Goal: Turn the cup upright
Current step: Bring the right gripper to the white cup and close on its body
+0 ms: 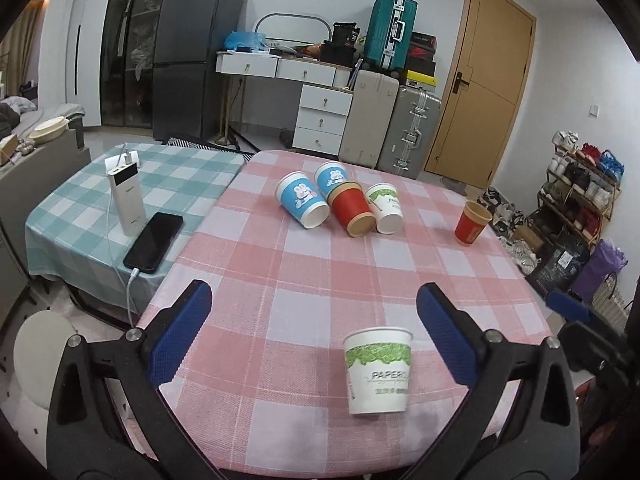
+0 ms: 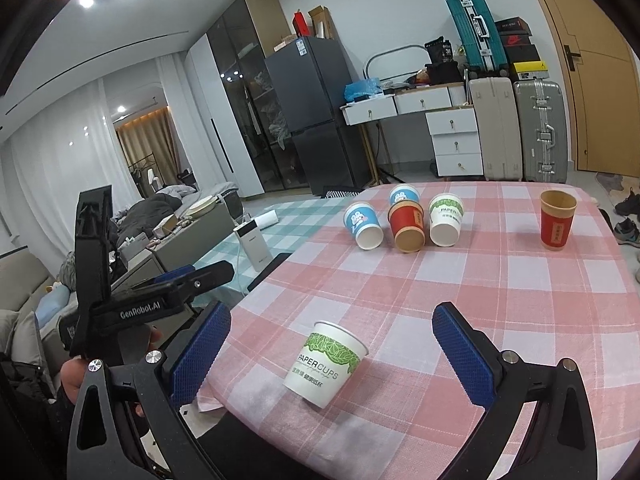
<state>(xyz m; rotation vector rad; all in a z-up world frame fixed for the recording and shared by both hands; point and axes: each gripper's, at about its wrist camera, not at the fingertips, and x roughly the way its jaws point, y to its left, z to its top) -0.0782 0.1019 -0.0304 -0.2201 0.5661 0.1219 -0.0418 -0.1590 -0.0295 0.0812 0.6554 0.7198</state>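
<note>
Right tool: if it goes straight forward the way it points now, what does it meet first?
Probably the upright white paper cup, just ahead between the open right tool's fingers but left of centre. Depth is unclear, so it may pass alongside.

We see our left gripper [image 1: 314, 336] with its blue-padded fingers [image 1: 180, 336] spread wide over the pink checked tablecloth [image 1: 280, 280]. A white paper cup with a green leaf band [image 1: 378, 370] stands upright between them, closer to the right finger and touching neither. Further back lie four cups on their sides in a tight cluster: two blue rabbit cups [image 1: 302, 200], a red cup [image 1: 352, 210] and another white green-banded cup [image 1: 386, 208]. A red cup with a brown rim [image 1: 472, 222] stands upright well to the right. On the neighbouring green checked table [image 1: 80, 216] sit a white power bank [image 1: 126, 198] and a black phone [image 1: 154, 242], cabled.
</note>
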